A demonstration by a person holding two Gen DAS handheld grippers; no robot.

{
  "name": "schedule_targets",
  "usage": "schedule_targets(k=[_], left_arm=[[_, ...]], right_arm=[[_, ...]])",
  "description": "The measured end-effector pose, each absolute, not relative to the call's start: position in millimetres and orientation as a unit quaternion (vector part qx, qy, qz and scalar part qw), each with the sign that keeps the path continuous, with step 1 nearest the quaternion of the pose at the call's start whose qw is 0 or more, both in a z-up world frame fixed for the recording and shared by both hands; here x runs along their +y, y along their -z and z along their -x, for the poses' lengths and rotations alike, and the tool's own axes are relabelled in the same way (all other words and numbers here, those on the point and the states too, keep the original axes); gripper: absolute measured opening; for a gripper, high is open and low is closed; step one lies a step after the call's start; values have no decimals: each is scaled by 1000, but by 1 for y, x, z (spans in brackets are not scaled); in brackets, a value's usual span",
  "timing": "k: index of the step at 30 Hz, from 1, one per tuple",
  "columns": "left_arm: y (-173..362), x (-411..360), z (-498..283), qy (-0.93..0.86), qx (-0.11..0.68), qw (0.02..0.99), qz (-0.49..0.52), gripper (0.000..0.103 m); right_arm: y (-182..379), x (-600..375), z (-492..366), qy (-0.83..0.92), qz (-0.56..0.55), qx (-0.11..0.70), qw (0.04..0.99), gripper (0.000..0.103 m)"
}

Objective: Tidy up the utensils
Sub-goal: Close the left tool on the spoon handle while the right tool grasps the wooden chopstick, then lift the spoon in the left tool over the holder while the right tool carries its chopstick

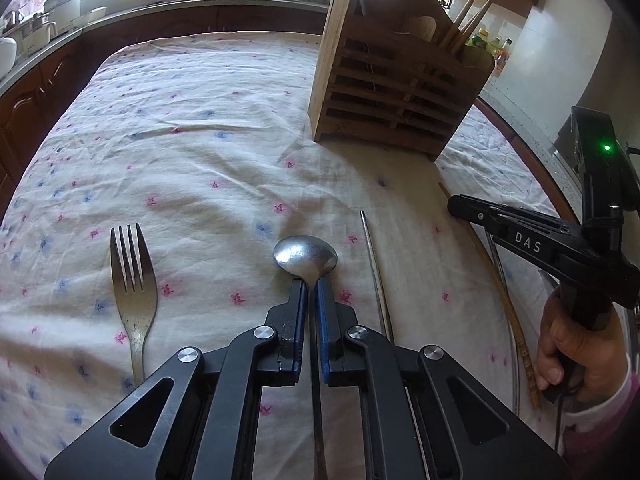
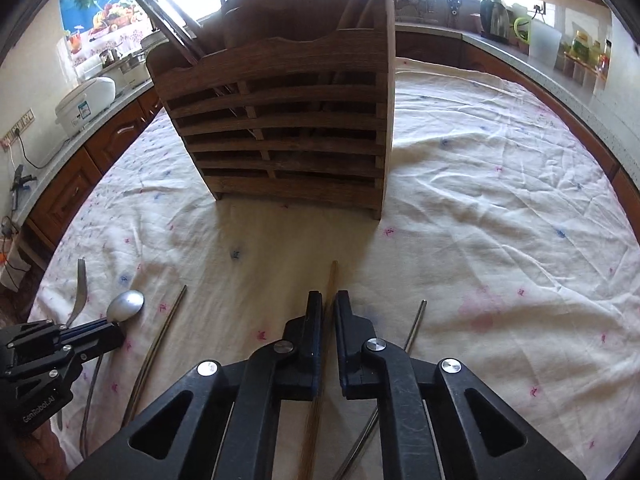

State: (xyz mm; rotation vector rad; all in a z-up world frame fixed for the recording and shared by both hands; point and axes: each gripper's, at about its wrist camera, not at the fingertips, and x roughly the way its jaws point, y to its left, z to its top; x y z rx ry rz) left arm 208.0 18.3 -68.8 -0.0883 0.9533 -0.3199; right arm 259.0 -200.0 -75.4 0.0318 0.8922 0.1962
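A steel spoon [image 1: 305, 258] lies bowl-away on the flowered tablecloth, and my left gripper [image 1: 310, 285] is shut on its neck. My right gripper [image 2: 328, 300] is shut on a wooden chopstick [image 2: 333, 276] that lies on the cloth pointing toward the wooden utensil holder [image 2: 280, 128]. From the left wrist view, the right gripper [image 1: 456, 205] shows at the right, held by a hand [image 1: 576, 344]. A fork [image 1: 132, 280] lies left of the spoon. One metal chopstick [image 1: 374, 268] rests between the two grippers, another metal chopstick [image 2: 416, 324] to the right of the wooden one.
The slatted holder [image 1: 392, 92] stands upright at the far side of the table, with chopsticks [image 1: 468, 20] sticking out of it. Kitchen counters ring the table, carrying a rice cooker [image 2: 84, 108], pots [image 1: 60, 12] and a kettle [image 2: 496, 20].
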Motion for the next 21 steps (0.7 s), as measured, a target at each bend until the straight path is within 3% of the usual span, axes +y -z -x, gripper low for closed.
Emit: schedule_targets(k=[8, 21], left_arm=[[45, 27, -188, 165, 426, 886, 72, 5], [-2, 45, -145, 178, 369, 906, 103, 5]], right_arm=[[41, -221, -228, -136, -103, 396, 903, 5], [-12, -235, -176, -155, -138, 330, 921, 5]])
